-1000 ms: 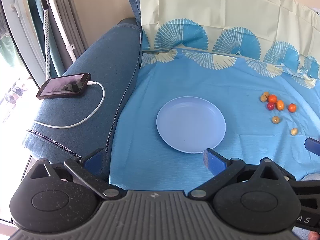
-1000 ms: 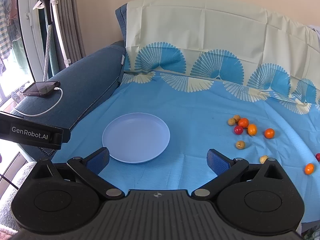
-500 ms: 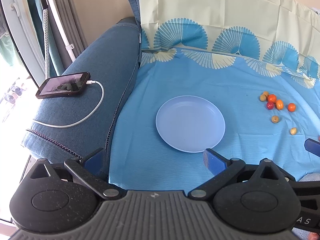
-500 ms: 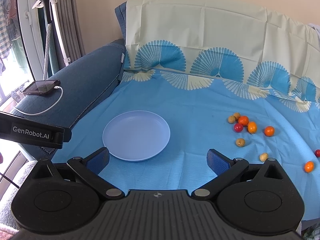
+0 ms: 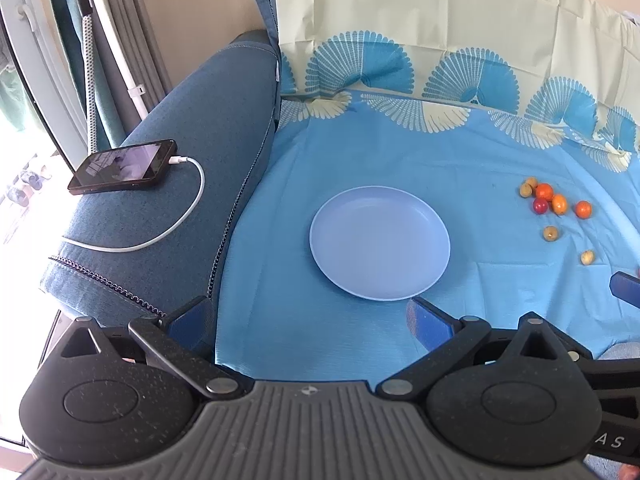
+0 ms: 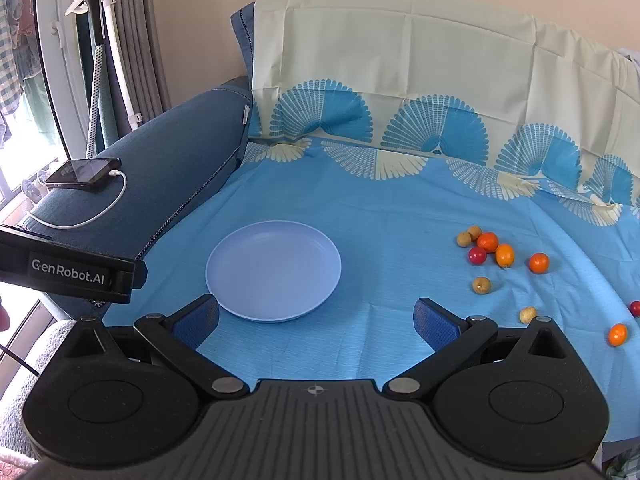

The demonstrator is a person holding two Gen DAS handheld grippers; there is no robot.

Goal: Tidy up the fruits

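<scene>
The plate [image 6: 273, 271] is plain pale lavender-blue. Under it the cloth [image 6: 392, 216] is bright blue, bordered behind the plate by cream and blue fan shapes, then plain cream. Right of the plate lie orange fruits [image 6: 488, 241], a dark red one [image 6: 477, 255] and tan ones [image 6: 481, 285]. Left of the plate, the sofa arm [image 6: 160, 176] is denim blue, carrying a black phone [image 6: 83, 173] with a white cable [image 5: 176, 224].

Daylight came from the window [image 5: 16, 152] left of the gripper, blown out to white there. The blue cloth [image 6: 400, 220] was bright and evenly lit, with soft, faint shadows. Focus was sharp throughout. Fisheye bending curved the edges, and dark corners closed both views. The phone [image 5: 124, 166] screen showed glare.
</scene>
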